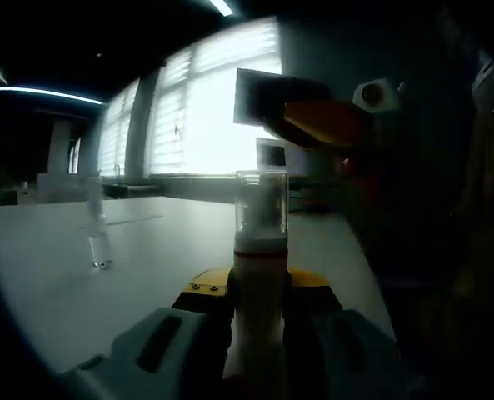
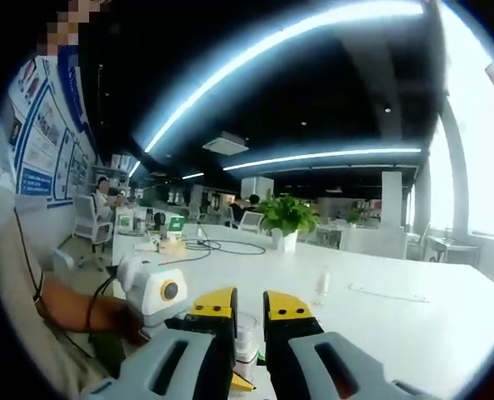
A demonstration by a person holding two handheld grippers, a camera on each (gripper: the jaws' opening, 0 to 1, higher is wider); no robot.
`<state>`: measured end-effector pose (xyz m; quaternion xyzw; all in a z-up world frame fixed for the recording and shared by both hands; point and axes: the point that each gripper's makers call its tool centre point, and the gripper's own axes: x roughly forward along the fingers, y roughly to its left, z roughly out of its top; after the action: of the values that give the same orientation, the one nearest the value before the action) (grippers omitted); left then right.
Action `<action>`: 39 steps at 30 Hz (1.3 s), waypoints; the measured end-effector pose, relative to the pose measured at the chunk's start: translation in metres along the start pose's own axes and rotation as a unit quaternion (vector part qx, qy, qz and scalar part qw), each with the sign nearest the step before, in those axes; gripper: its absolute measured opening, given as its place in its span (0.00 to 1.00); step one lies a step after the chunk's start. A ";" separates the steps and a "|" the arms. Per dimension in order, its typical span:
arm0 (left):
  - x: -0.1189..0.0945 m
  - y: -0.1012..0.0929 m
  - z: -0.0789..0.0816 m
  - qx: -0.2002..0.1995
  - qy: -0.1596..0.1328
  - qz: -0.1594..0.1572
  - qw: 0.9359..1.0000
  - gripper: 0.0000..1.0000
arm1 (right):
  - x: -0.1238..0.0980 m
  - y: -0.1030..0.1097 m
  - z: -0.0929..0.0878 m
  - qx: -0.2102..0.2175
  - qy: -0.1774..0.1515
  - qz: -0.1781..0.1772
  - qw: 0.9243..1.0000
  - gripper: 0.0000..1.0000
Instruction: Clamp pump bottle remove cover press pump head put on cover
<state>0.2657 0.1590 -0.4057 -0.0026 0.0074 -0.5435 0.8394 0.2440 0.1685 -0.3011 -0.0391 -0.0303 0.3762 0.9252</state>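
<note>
My left gripper (image 1: pixel 259 283) is shut on the white body of the pump bottle (image 1: pixel 258 312), which stands upright between its yellow-tipped jaws. A clear cover (image 1: pixel 261 204) sits on top of the bottle. Above and to the right of the cover hangs my right gripper (image 1: pixel 313 117), dark and orange, not touching it. In the right gripper view, the right gripper (image 2: pixel 250 304) is open by a narrow gap. The clear cover (image 2: pixel 245 333) shows below, between the jaws. The left gripper (image 2: pixel 159 292) sits just left of it, held by a hand.
A white table (image 1: pixel 163 242) stretches ahead, with a small clear bottle (image 1: pixel 99 242) standing on it to the left. The same small bottle (image 2: pixel 321 285) appears beyond the jaws. A potted plant (image 2: pixel 286 215), cables (image 2: pixel 230 246) and seated people (image 2: pixel 105 196) lie farther off.
</note>
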 end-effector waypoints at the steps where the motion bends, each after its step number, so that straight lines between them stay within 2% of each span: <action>1: 0.000 0.000 0.000 0.000 0.000 0.000 1.000 0.14 | 0.001 0.001 0.000 -0.001 0.000 0.002 1.000 0.09; 13: 0.000 -0.001 0.000 -0.001 0.000 -0.001 1.000 0.14 | 0.004 0.009 0.000 0.002 0.000 0.015 1.000 0.11; 19: 0.001 -0.003 0.000 0.000 0.000 0.000 1.000 0.14 | 0.013 0.013 -0.008 0.001 0.017 0.020 1.000 0.14; 26: 0.001 -0.006 0.001 0.001 0.000 -0.001 1.000 0.14 | 0.021 0.011 -0.030 -0.003 0.051 0.004 0.999 0.17; 29: 0.002 -0.007 0.002 -0.001 0.000 0.001 1.000 0.14 | 0.022 0.009 -0.031 -0.016 0.049 -0.005 0.999 0.18; 39: 0.002 -0.007 0.002 0.000 0.000 0.001 1.000 0.14 | 0.024 0.007 -0.038 -0.016 0.062 -0.019 0.998 0.20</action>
<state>0.2596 0.1545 -0.4037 -0.0024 0.0068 -0.5425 0.8400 0.2599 0.1884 -0.3385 -0.0767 0.0200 0.3547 0.9316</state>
